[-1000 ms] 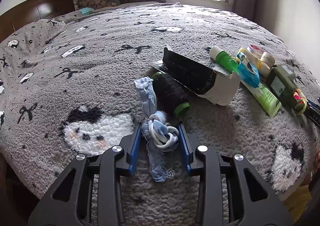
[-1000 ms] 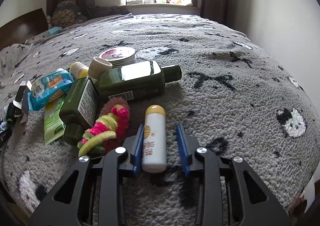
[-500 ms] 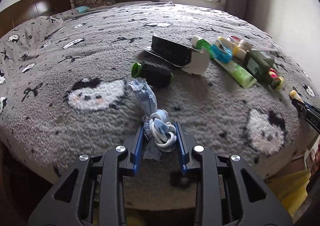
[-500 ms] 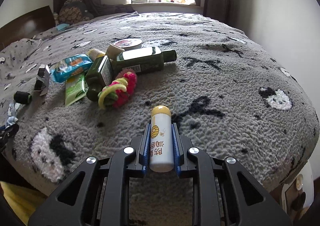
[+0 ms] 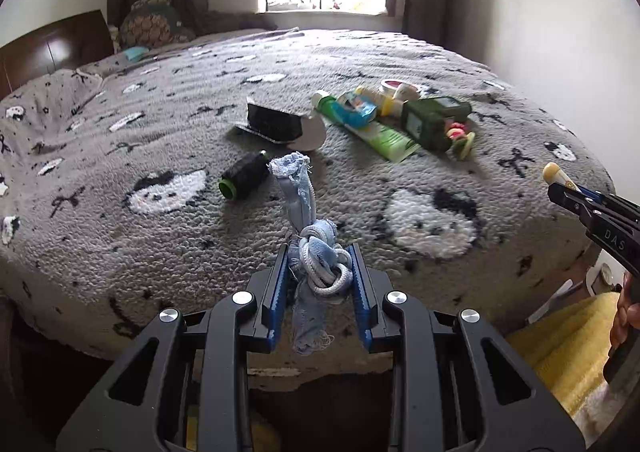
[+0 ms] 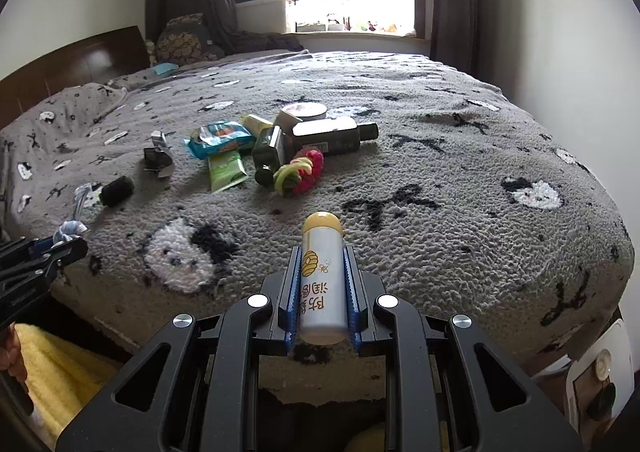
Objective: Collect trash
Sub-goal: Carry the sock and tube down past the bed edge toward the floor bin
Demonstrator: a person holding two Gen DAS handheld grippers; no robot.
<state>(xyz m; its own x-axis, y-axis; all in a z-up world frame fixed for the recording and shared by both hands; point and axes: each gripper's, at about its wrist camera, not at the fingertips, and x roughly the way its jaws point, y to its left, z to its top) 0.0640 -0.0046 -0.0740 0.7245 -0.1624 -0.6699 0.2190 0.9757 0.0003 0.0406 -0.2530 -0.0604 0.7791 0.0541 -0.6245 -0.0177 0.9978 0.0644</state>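
My left gripper (image 5: 319,256) is shut on a knotted light-blue cloth strip (image 5: 298,191), held clear of the grey blanket (image 5: 160,252) near the bed's front edge. One frayed end points toward the bed and the other hangs below the pads. My right gripper (image 6: 322,252) is shut on a white tube with a yellow cap (image 6: 322,284), also held off the bed edge. In the left wrist view the right gripper (image 5: 560,189) shows at the right with the tube's cap (image 5: 552,171) sticking out. The right wrist view shows the left gripper (image 6: 60,246) at the left, carrying the cloth (image 6: 70,230).
On the blanket lie a black thread spool (image 5: 244,177), a black-and-white box (image 5: 280,127), a green tube (image 5: 380,133), a blue packet (image 5: 356,109), dark green bottles (image 5: 428,119), a pink-and-yellow ring (image 5: 460,135) and a round tin (image 5: 396,85). Yellow fabric (image 5: 560,336) lies on the floor below the bed edge.
Both grippers have drawn back from the bed and lifted a little, carrying their items. The right jaws closed on the tube; the left jaws tightened on the cloth.
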